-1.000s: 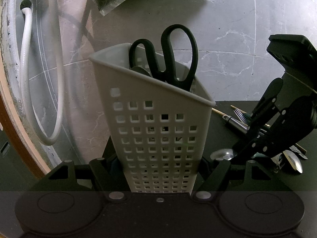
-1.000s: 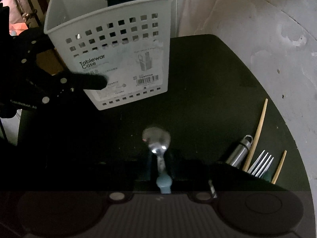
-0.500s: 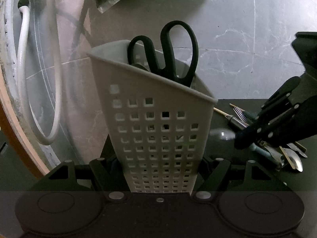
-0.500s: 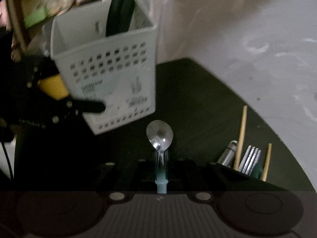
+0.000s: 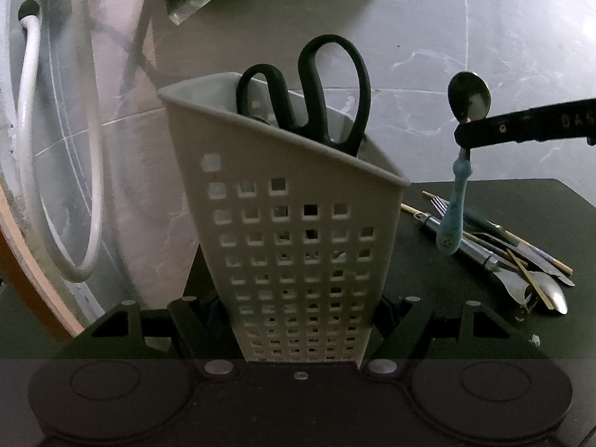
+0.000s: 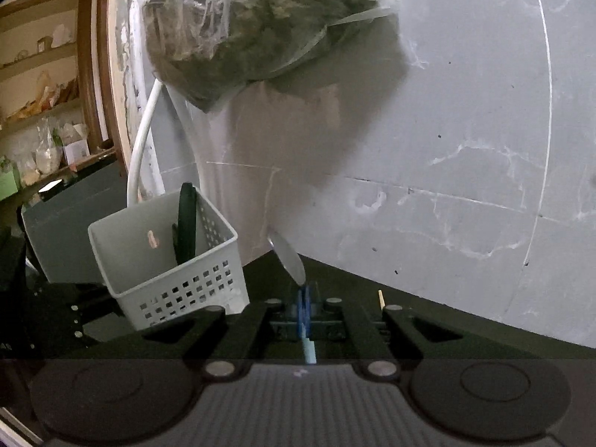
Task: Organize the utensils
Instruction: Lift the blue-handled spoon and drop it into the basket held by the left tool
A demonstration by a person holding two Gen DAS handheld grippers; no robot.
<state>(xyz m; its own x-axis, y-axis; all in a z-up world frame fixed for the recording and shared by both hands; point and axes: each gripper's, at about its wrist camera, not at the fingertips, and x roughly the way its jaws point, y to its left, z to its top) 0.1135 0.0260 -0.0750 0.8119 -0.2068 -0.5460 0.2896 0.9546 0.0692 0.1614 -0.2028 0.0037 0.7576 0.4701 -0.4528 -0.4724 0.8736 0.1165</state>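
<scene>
Spoon now lifted off table, bowl up | right gripper jaws clenched on its neck, for dropping handle-first | left gripper jaws grasping tableware case, steadying it beside scissors.

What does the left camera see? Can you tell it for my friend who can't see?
A white plastic caddy with square holes, gripped at its base, holds black-handled scissors. At right, another gripper holds a blue-handled metal spoon above loose cutlery.
</scene>
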